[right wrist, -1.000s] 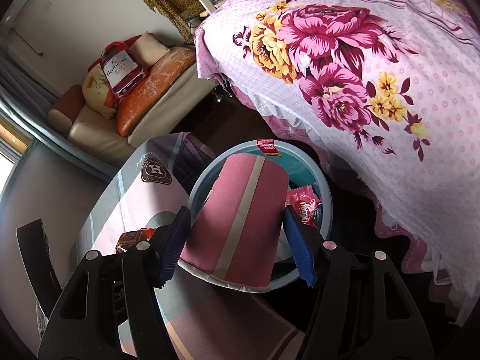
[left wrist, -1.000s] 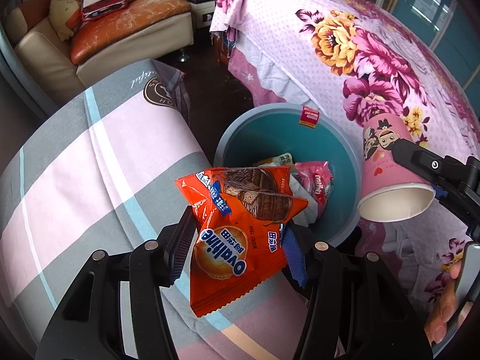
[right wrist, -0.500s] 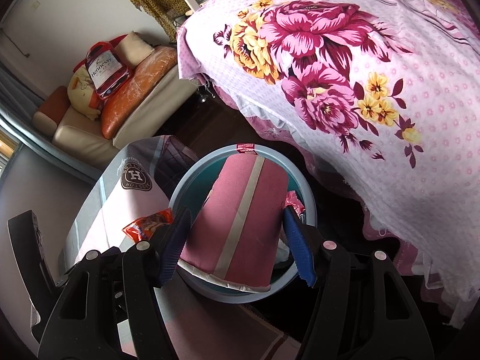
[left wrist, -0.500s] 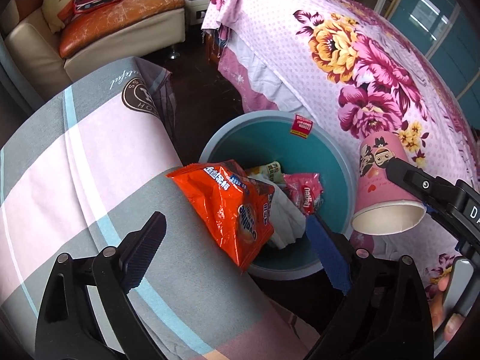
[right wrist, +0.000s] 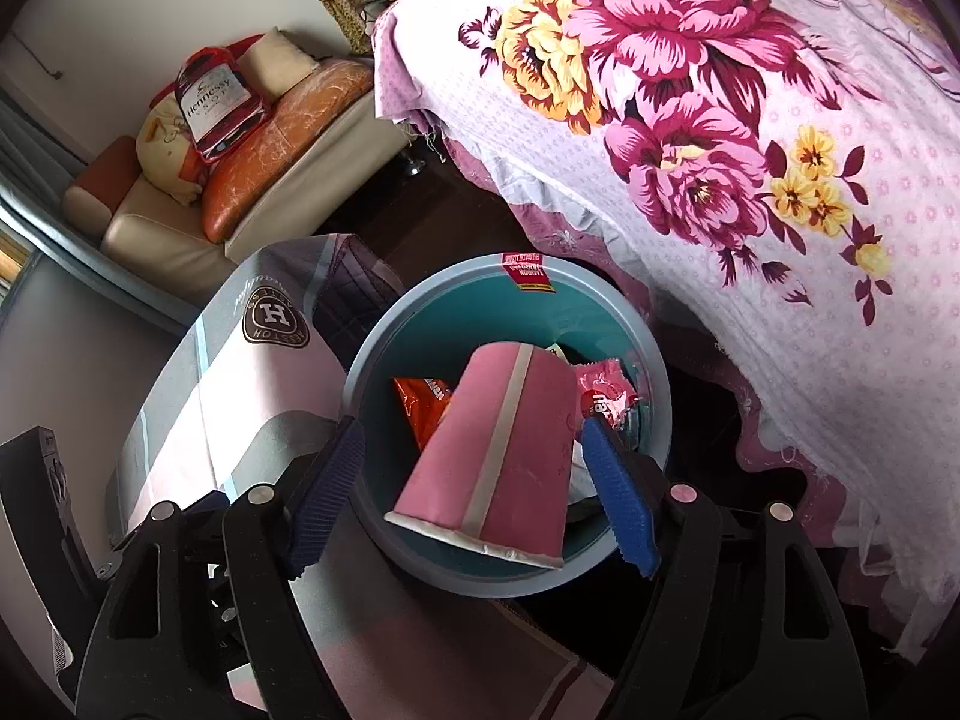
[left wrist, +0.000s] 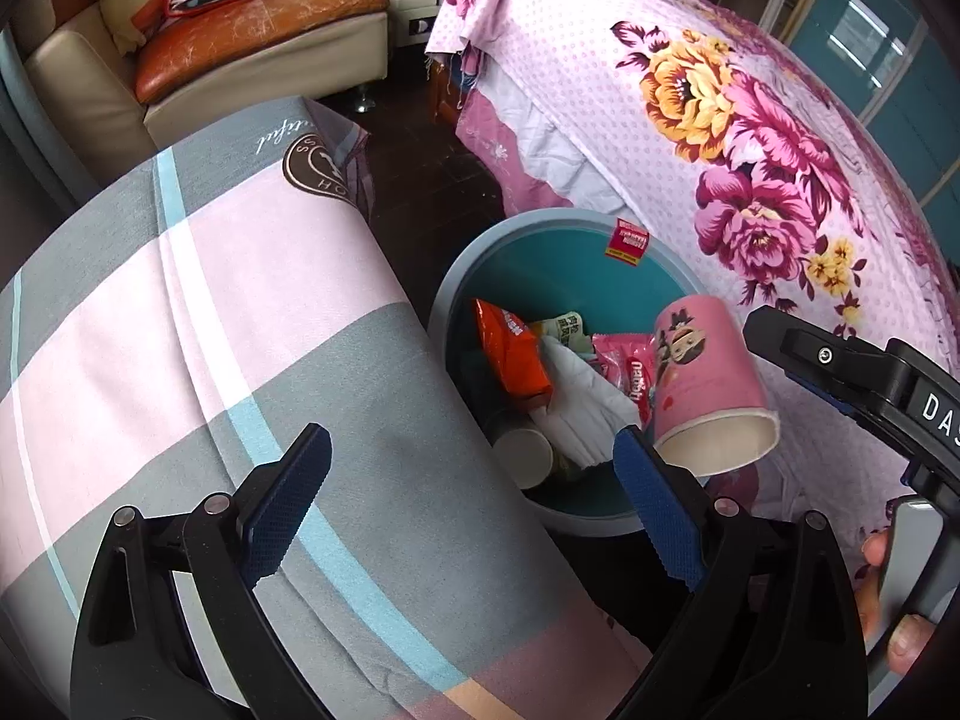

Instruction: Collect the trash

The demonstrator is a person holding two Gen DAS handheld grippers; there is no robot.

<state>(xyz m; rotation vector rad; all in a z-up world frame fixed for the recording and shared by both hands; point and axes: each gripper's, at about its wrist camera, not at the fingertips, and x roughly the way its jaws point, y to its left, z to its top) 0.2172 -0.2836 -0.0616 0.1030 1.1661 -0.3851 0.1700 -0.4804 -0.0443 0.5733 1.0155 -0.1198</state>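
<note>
Pink paper cup hangs tilted, mouth toward the camera, over the teal trash bin; the right gripper has its jaws spread, right blue pad touching the cup, left pad apart from it, so whether it is gripped can't be told. Left gripper is spread wide and empty over the plaid blanket just beside the bin. Inside the bin lie an orange snack bag, pink wrapper, white crumpled tissue and another paper cup; floral bedspread on the far side, sofa beyond.
</note>
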